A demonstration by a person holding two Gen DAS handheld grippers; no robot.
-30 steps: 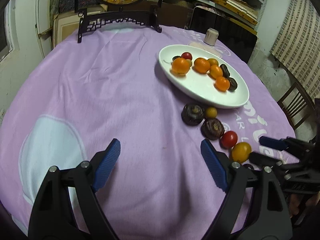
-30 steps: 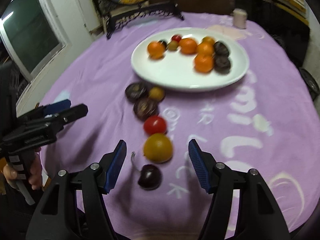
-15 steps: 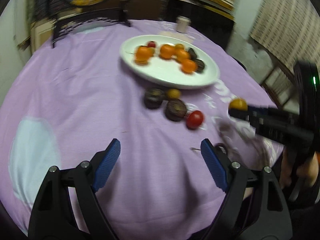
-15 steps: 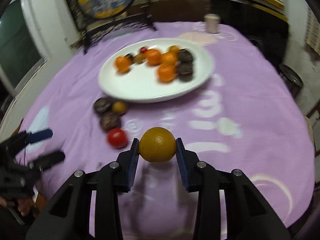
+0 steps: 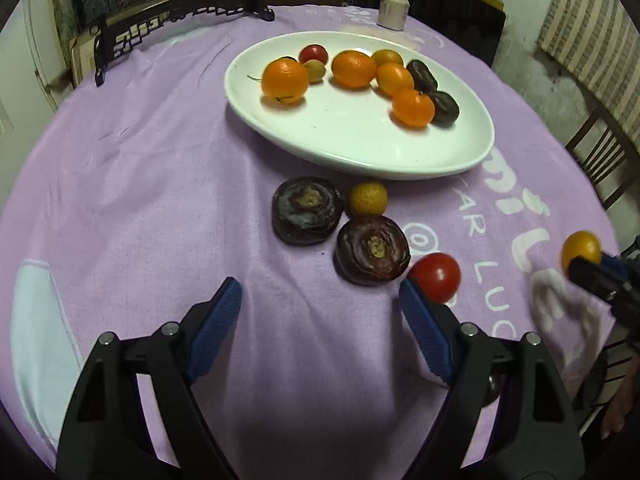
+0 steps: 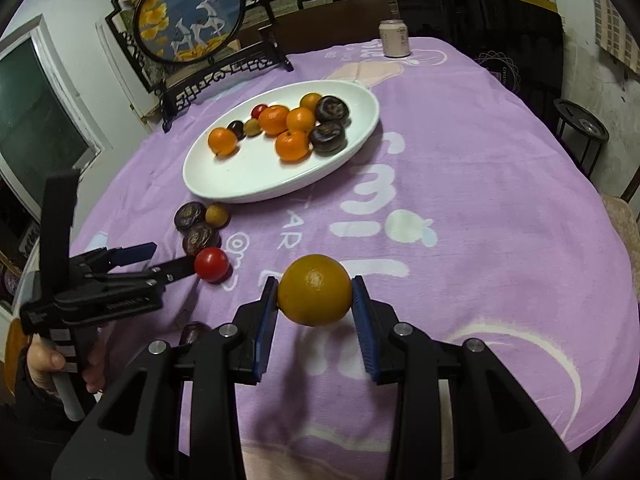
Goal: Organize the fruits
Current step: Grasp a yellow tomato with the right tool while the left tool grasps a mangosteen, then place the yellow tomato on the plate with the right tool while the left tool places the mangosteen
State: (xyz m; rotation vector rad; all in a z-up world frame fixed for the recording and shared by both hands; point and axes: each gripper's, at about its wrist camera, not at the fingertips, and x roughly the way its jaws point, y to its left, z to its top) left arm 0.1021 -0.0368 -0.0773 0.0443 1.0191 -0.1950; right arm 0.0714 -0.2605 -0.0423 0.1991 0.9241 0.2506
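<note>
Purple cloth [image 6: 460, 152] covers the round table, a framed deer screen [image 6: 192, 20] standing at upper left of the right-wrist view and a can [image 6: 394, 39] at the far edge; mid-frame sits the white plate [image 6: 240, 188], already loaded with oranges and dark fruits. Right gripper [image 6: 315, 304] has its pads pressed on both sides of a yellow-orange fruit [image 6: 315, 290], held clear of the cloth at lower centre; that grip is only on the round flanks, so a jolt on the way to the plate could let it squirt out and roll off the table. Left gripper [image 5: 320, 320] stands wide open with nothing between the jaws, low in its own frame; its right finger [image 5: 424, 332] is just beside the red tomato [image 5: 435, 276], and a careless nudge would send it rolling towards the table edge. Two dark wrinkled fruits [image 5: 307, 216] and a small yellow fruit [image 5: 368, 199] lie near the plate rim; sweeping in for the tomato risks knocking them too; a dark cherry [image 6: 195, 332], half hidden under the right gripper, could be overlooked.
</note>
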